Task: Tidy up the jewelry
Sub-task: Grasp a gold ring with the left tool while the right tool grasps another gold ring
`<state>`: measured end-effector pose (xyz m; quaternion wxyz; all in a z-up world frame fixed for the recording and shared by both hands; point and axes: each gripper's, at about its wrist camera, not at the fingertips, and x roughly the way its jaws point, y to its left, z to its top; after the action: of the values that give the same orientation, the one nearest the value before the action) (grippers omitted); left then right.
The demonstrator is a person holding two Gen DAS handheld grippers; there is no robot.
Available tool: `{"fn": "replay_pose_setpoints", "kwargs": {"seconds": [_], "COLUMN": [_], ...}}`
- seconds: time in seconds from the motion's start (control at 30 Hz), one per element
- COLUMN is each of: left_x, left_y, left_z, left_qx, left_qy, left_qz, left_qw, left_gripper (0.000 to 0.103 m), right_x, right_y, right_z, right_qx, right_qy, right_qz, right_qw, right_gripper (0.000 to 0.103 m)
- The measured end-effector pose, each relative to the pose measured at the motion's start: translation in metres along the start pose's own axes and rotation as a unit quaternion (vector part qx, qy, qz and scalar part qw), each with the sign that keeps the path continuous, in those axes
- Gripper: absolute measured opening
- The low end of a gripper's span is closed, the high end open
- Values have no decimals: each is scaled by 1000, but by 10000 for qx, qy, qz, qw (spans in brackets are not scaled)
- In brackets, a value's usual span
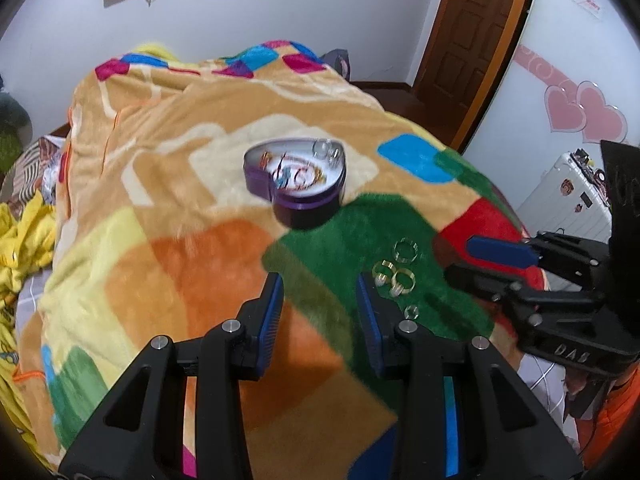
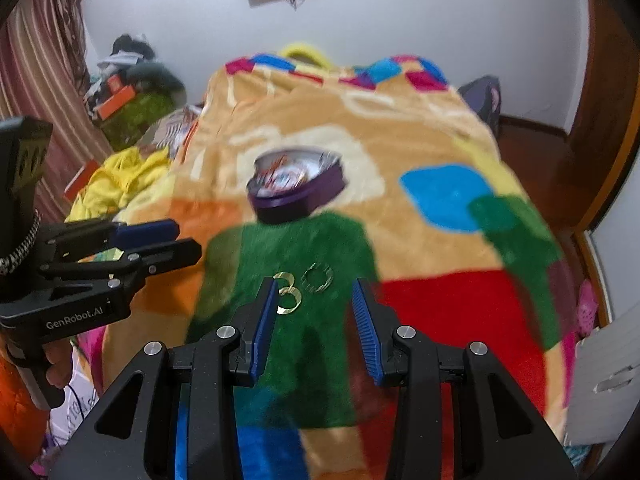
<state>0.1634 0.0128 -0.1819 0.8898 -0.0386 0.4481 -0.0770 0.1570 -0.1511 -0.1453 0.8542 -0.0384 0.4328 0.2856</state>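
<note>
A purple heart-shaped tin (image 1: 294, 182) lies open on the bed's colourful blanket, with rings and trinkets inside; it also shows in the right wrist view (image 2: 296, 188). Several gold rings (image 1: 394, 276) and a small clear ring (image 1: 411, 312) lie on the green patch in front of the tin, blurred in the right wrist view (image 2: 306, 286). My left gripper (image 1: 320, 312) is open and empty, just left of the rings. My right gripper (image 2: 314, 320) is open and empty, hovering just short of the rings. Each gripper shows in the other's view, right (image 1: 476, 258) and left (image 2: 182, 240).
The blanket (image 1: 180, 200) covers the bed and drops off at the right and near edges. Yellow clothes (image 2: 116, 184) are piled at the left. A wooden door (image 1: 468, 40) and a white suitcase (image 1: 568, 196) stand to the right.
</note>
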Motion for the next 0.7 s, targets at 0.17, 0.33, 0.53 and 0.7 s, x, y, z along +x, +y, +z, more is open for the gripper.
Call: {"fn": "replay_pose_setpoints", "kwargs": {"seconds": [0.17,0.33,0.53,0.7], "left_x": [4,5,16,27], "left_y": [8,9,2,-12], "left_z": [-9,-11,-7,-1], "left_qx": [-53,-36,-14,86], "left_qy": [113,112,188,260], "left_qz": [29,-26,-175,-389], "left_qw": [9999,9999,9997,9989], "left_gripper": [37,37,36,34], "right_x": [23,40,39,33], "right_y": [9,9,9,3], "right_z": [-9,-10,-11,-13], "right_qx": [3,63,43,62], "right_qy": [307,456,334,219], "right_qz": [189,183,257,300], "right_qw": [9993,9988,9991,9993], "right_gripper": [35,35,26,24]}}
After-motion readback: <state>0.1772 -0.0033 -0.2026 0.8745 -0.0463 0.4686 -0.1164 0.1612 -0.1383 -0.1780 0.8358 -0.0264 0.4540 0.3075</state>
